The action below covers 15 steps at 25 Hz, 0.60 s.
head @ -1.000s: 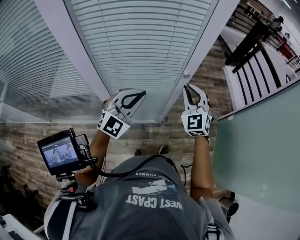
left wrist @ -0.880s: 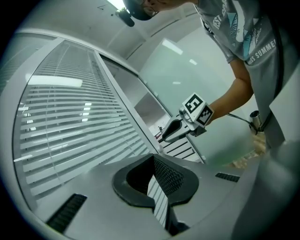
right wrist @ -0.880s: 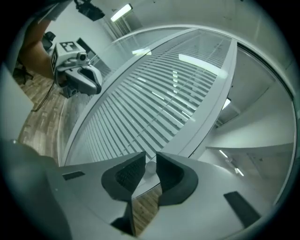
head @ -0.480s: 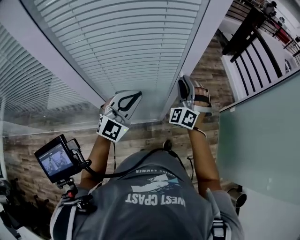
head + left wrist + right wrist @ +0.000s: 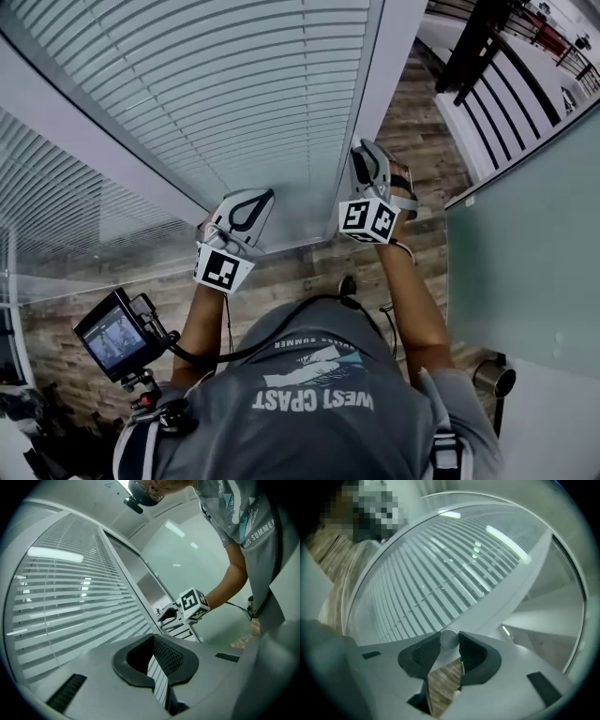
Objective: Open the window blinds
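Observation:
White slatted blinds [image 5: 244, 84] hang behind glass, slats nearly flat. A small round knob [image 5: 449, 640] sits on the white frame [image 5: 394, 56] at the pane's right. My right gripper [image 5: 361, 148] [image 5: 449, 639] points level at it. Its jaws have just been opening, and the knob now sits between the pad tips, touching both. My left gripper [image 5: 265, 194] [image 5: 152, 637] is held near the pane's lower edge, shut with nothing in it. The left gripper view also shows the blinds [image 5: 70, 616] and the right gripper [image 5: 168, 615] at the frame.
A frosted glass partition [image 5: 525, 253] stands close on the right. A second blind pane [image 5: 56, 225] is at the left. The wood-look floor [image 5: 412, 141], a black stair railing [image 5: 478, 47], a metal cylinder [image 5: 494, 378] and a chest-mounted monitor [image 5: 117, 336] are also in view.
The right gripper has moved forward onto the frame and rolled, so that its marker cube now faces differently. The left gripper has shifted a little toward the pane.

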{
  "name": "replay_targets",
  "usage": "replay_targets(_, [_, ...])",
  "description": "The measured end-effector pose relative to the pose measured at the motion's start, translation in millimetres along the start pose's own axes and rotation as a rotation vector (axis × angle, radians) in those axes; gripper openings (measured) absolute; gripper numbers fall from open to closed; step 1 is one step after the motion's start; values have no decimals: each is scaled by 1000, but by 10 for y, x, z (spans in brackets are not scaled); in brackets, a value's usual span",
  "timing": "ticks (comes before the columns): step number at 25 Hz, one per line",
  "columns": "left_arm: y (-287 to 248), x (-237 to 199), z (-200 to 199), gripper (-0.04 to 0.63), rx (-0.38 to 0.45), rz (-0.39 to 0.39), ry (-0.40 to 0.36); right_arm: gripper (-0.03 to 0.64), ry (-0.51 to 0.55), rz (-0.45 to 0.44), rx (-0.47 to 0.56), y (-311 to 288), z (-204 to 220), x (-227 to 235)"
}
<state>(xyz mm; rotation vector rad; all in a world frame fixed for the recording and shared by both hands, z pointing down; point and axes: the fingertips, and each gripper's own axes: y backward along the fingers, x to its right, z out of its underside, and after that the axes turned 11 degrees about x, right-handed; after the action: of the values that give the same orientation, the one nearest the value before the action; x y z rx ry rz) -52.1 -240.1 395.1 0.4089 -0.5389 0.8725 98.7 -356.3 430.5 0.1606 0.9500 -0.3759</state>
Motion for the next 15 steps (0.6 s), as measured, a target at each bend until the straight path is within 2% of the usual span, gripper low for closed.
replay_targets(4, [52,10,21,-2,4,4,-3,95,-501,91,33,-1,18,42])
replay_targets(9, [49,10,33,-2,8,0,7,95,-1226,171,97,-7,135,118])
replay_targets(11, [37,16,18,-2,8,4,8,95,-1475,184,127,-12,163,149])
replay_targets(12, [34,23,12,-2,10,6,9,95,-1531,177,137,-16,170,153])
replay_targets(13, [34,30,9,-2,12,7,10,95,-1511,156,137,-21,167,149])
replay_targets(14, [35,37,9,-2,13,8,11,95,-1406,125,123,-25,151,136])
replay_targets(15, [38,42,11,-2,12,8,11,95,-1225,94,97,-23,124,121])
